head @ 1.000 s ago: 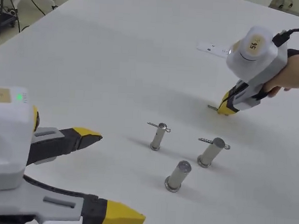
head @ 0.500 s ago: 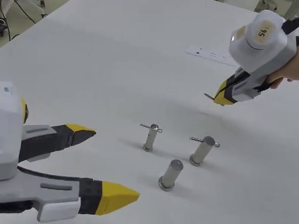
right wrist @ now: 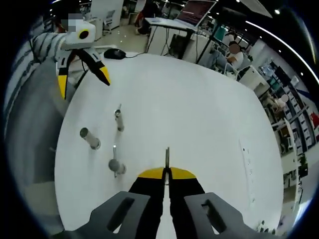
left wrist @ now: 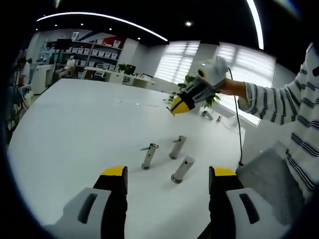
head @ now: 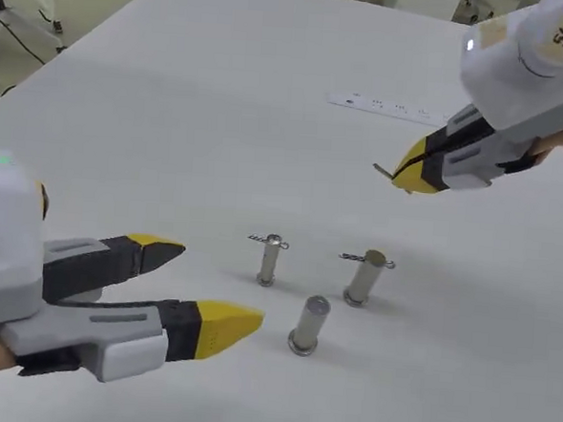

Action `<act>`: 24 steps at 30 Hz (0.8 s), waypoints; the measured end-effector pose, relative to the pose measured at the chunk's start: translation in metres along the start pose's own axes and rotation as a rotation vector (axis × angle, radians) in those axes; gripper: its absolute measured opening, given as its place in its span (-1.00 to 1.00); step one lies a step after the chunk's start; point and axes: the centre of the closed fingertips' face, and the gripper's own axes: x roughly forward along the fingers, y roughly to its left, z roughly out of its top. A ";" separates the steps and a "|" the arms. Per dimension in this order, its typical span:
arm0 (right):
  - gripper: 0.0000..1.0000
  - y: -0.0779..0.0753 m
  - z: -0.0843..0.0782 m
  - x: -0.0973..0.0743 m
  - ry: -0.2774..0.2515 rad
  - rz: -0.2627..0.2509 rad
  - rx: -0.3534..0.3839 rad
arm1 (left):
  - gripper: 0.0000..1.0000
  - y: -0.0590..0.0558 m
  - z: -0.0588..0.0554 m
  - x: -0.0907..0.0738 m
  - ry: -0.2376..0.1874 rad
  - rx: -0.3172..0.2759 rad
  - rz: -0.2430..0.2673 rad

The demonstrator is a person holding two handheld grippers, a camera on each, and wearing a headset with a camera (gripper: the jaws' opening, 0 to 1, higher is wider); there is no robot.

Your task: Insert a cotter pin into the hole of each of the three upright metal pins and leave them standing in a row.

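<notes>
You've lifted the thin steel cotter pin (head: 383, 169) off the white surface (head: 202, 110), right tongs (head: 398, 175) clamped on it, far right; the near, bare cylindrical metal pin (head: 307, 324) awaits it. Left tongs (head: 218, 284) stand apart.

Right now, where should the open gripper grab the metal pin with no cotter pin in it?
I'd grip the bare pin around its middle, leaving its top free, left gripper coming level from the left. It stands upright on a wider base, nearest those open fingers.
</notes>
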 end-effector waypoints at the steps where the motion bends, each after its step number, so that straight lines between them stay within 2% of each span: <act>1: -0.95 0.003 0.003 -0.003 -0.009 -0.002 0.002 | 0.30 -0.001 0.001 0.002 0.002 0.000 -0.005; 5: -0.95 0.023 0.015 -0.013 -0.053 -0.007 -0.004 | 0.23 -0.005 0.004 0.008 0.012 -0.004 -0.024; 6: -0.95 0.027 0.018 -0.016 -0.064 -0.021 -0.011 | 0.22 -0.006 0.005 0.009 0.013 -0.004 -0.027; 7: -0.95 0.028 0.020 -0.018 -0.069 -0.043 -0.022 | 0.21 -0.007 0.007 0.010 0.013 -0.007 -0.034; 13: -0.95 0.052 0.027 -0.027 -0.091 -0.072 -0.055 | 0.11 -0.013 0.010 0.018 0.041 -0.010 -0.061; 18: -0.95 0.069 0.036 -0.035 -0.127 -0.089 -0.058 | -0.02 -0.017 0.012 0.023 0.065 -0.012 -0.077; 22: -0.95 0.081 0.044 -0.039 -0.180 -0.101 -0.032 | -0.08 -0.021 0.016 0.029 0.078 -0.049 -0.094; 24: -0.95 0.087 0.045 -0.039 -0.186 -0.109 -0.030 | -0.11 -0.022 0.018 0.031 0.082 -0.052 -0.098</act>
